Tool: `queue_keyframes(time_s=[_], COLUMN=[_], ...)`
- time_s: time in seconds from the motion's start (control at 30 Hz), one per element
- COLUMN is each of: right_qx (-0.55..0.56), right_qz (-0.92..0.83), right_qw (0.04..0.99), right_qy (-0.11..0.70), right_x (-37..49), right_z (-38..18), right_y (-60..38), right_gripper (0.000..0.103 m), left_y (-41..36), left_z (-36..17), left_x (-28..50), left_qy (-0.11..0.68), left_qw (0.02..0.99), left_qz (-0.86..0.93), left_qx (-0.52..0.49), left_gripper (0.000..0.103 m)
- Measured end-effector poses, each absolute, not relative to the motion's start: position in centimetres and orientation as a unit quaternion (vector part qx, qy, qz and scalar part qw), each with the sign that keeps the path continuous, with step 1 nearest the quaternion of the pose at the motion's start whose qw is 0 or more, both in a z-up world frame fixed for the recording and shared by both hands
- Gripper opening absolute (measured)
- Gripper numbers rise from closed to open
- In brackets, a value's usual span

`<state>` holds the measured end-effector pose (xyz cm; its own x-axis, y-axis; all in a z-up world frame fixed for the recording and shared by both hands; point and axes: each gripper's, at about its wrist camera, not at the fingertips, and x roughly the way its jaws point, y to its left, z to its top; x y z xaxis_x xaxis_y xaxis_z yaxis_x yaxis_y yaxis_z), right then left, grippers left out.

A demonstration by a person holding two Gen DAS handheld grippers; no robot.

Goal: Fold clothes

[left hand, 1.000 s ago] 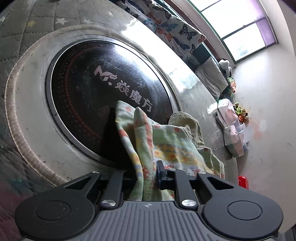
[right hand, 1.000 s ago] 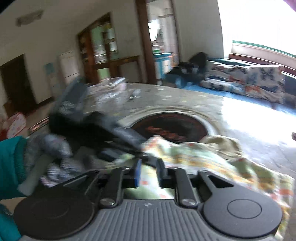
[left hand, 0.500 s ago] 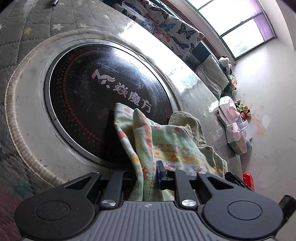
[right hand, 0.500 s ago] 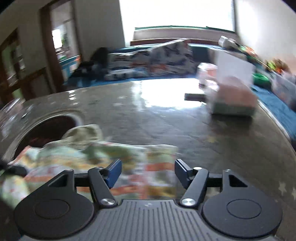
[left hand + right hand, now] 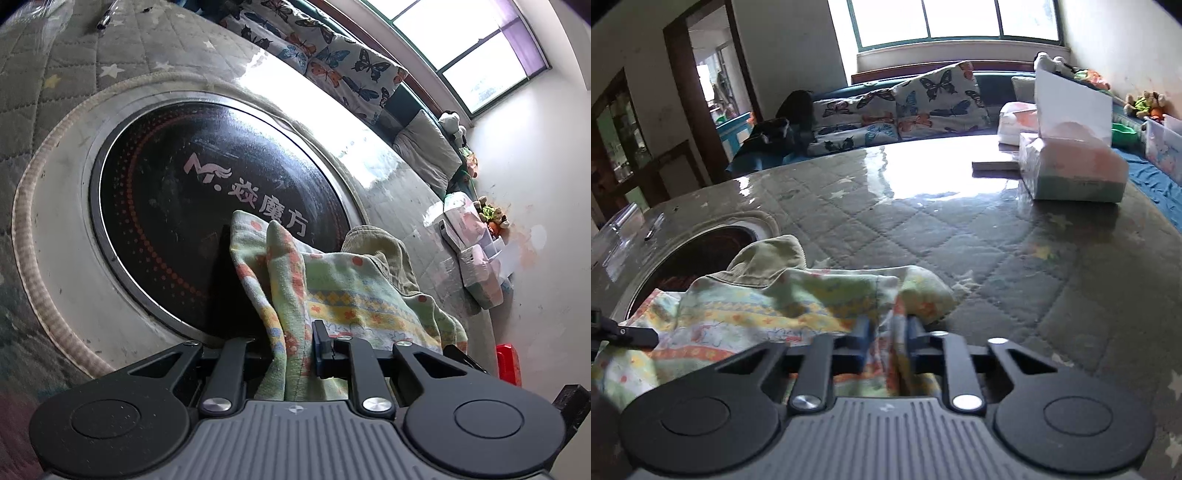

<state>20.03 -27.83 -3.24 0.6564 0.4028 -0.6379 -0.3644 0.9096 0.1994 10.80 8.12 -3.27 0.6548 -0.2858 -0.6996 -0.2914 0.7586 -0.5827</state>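
both claws, left gripper (image 5: 288, 345) and right gripper (image 5: 884, 341), clamp the patterned garment (image 5: 354, 291); we keep its edge taut and level.

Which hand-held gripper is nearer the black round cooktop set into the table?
Left. The left hand-held gripper hangs at the cooktop's near rim, shut on the patterned garment. The right hand-held gripper grips the garment's far end, farther away.
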Motion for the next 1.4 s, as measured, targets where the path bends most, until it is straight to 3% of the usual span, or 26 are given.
queue_keyframes(time_s=[0.17, 0.23, 0.4, 0.53, 0.57, 0.6, 0.63, 0.67, 0.9, 0.97, 1.03, 1.1, 1.13, 1.2, 1.4], right_qx=[0.036, 0.043, 0.068, 0.089, 0.094, 0.099, 0.104, 0.109, 0.119, 0.114, 0.108, 0.098, 0.099, 0.102, 0.095], right_qz=[0.205, 0.203, 0.198, 0.193, 0.192, 0.191, 0.190, 0.189, 0.188, 0.201, 0.216, 0.223, 0.221, 0.219, 0.208], right_qw=[0.921, 0.922, 0.917, 0.913, 0.912, 0.910, 0.909, 0.908, 0.905, 0.903, 0.900, 0.899, 0.899, 0.900, 0.918], right_qy=[0.328, 0.327, 0.339, 0.349, 0.351, 0.354, 0.356, 0.358, 0.363, 0.362, 0.362, 0.364, 0.364, 0.363, 0.325], right_x=[18.8, 18.5, 18.5, 18.5, 18.5, 18.5, 18.4, 18.4, 18.5, 18.5, 18.4, 18.3, 18.2, 18.0, 17.1], right_z=[-1.8, -1.7, -2.3, -2.8, -2.9, -3.1, -3.2, -3.3, -4.1, -4.2, -4.2, -4.2, -4.2, -4.1, -1.1], right_y=[-28.6, -29.1, -30.5, -31.6, -31.9, -32.2, -32.4, -32.7, -33.5, -32.8, -32.0, -31.2, -31.1, -30.9, -31.9], right_gripper=[0.007, 0.001, 0.002, 0.010, 0.019, 0.040, 0.055, 0.058, 0.059, 0.058, 0.046, 0.019, 0.015, 0.009, 0.007], left_y=[7.4, 6.9, 5.2, 4.6, 4.7, 4.7, 4.8, 4.9, 5.4, 5.3, 5.4, 5.5, 5.5, 5.5, 4.7], left_z=[-2.2, -1.5, -0.1, -0.1, -0.3, -0.5, -0.6, -0.8, -2.0, -2.2, -2.4, -2.6, -2.7, -2.5, 0.1], left_x=[11.0, 11.3, 12.3, 12.9, 12.9, 13.0, 13.0, 13.0, 13.2, 13.3, 13.3, 13.4, 13.4, 13.4, 13.5], left_qy=[0.404, 0.400, 0.392, 0.396, 0.398, 0.400, 0.402, 0.405, 0.419, 0.422, 0.424, 0.426, 0.426, 0.425, 0.405], left_qw=[0.855, 0.860, 0.872, 0.872, 0.871, 0.870, 0.869, 0.868, 0.861, 0.860, 0.859, 0.857, 0.856, 0.857, 0.872], left_qz=[-0.007, -0.014, -0.026, -0.027, -0.025, -0.023, -0.022, -0.020, -0.008, -0.008, -0.008, -0.007, -0.007, -0.009, -0.031], left_qx=[-0.325, -0.317, -0.293, -0.286, -0.286, -0.286, -0.287, -0.287, -0.289, -0.287, -0.288, -0.290, -0.292, -0.290, -0.274], left_gripper=[0.011, 0.010, 0.010, 0.010, 0.010, 0.010, 0.010, 0.010, 0.011, 0.011, 0.011, 0.011, 0.011, 0.011, 0.010])
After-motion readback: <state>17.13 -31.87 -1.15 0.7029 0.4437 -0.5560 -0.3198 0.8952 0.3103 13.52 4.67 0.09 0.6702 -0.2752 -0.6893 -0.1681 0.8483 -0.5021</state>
